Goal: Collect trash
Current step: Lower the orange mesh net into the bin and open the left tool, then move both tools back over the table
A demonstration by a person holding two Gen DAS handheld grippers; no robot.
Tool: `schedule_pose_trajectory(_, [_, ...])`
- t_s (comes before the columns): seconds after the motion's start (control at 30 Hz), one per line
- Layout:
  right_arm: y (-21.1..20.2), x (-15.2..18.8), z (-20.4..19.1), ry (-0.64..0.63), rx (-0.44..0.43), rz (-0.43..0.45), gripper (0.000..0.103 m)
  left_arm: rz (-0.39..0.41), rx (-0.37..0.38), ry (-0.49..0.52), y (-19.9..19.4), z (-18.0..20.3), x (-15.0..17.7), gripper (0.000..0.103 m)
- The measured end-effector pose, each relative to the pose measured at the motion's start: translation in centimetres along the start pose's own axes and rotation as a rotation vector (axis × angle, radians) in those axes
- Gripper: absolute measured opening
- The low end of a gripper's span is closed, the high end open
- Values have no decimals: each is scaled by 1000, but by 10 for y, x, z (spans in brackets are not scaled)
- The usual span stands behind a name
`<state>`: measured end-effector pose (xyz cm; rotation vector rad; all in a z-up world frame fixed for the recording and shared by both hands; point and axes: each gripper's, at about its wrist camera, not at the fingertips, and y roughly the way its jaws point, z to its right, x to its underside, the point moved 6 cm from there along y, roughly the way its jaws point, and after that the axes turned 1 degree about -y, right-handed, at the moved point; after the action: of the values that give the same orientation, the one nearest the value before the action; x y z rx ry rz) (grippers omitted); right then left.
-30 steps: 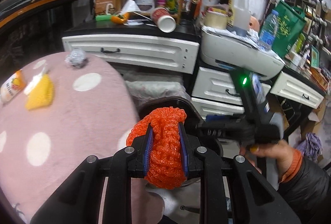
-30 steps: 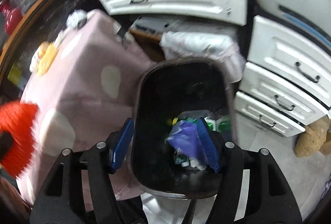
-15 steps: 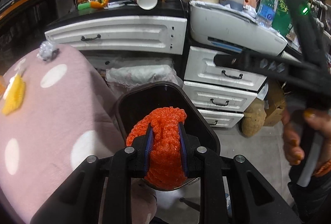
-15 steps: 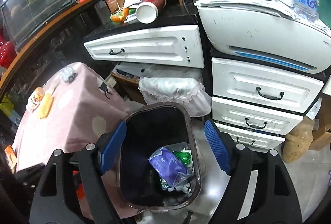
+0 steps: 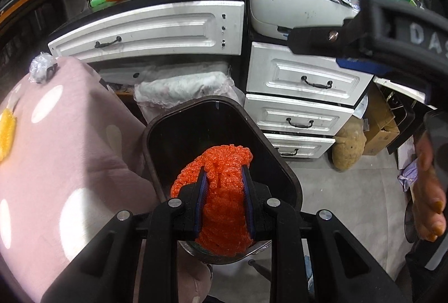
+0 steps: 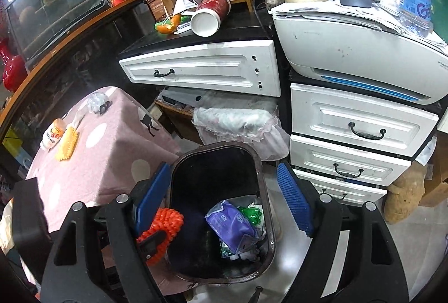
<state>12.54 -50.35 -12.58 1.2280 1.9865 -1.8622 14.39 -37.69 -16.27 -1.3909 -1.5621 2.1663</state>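
Note:
My left gripper [image 5: 223, 182] is shut on a crumpled orange foam net [image 5: 221, 205] and holds it over the near rim of the black trash bin [image 5: 156, 151]. The net also shows in the right wrist view [image 6: 165, 227], at the bin's left edge. My right gripper [image 6: 224, 191] is open and empty, above the bin [image 6: 263, 179]. Inside the bin lie a purple wrapper [image 6: 232, 221] and green plastic [image 6: 252, 214].
A pink dotted table [image 6: 112, 151] stands left of the bin with a yellow piece [image 6: 67, 143], a small orange-labelled bottle [image 6: 51, 133] and a crumpled clear wrapper [image 6: 95, 104]. White drawers [image 6: 355, 132] and a printer [image 6: 350, 51] stand behind. A tipped paper cup [image 6: 210, 14] lies on the black counter.
My left gripper has carried the orange net from over the table to the bin's near rim. My right gripper has risen and drawn back from the bin, open, with the purple wrapper left inside.

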Motion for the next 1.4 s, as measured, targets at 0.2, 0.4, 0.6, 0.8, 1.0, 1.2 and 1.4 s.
schedule_pose_trajectory(0.2, [1, 1, 0, 1, -1, -2, 79, -11, 42, -15, 3, 4, 3, 68])
schedule_pose_trajectory(0.4, [-2, -3, 0, -10, -4, 22, 89, 51, 42, 7, -12, 8, 2, 93])
schedule_pose_trajectory(0.6, [-6, -5, -2, -27, -4, 52, 95, 85, 26, 16, -26, 6, 4, 95])
schedule_pose_trajectory(0.8, [-10, -5, -11, -63, -16, 74, 97, 113, 24, -10, -51, -6, 6, 96])
schedule_pose_trajectory(1.0, [-10, -1, -29, -92, -54, 73, 97, 167, -8, -25, -84, -27, 7, 97])
schedule_pose_trajectory(1.2, [-9, 6, -60, -159, -92, 69, 97, 198, -57, -58, -108, -59, 13, 97])
schedule_pose_trajectory(1.4, [-10, 14, -96, -241, -133, 52, 97, 222, -120, -93, -129, -97, 23, 97])
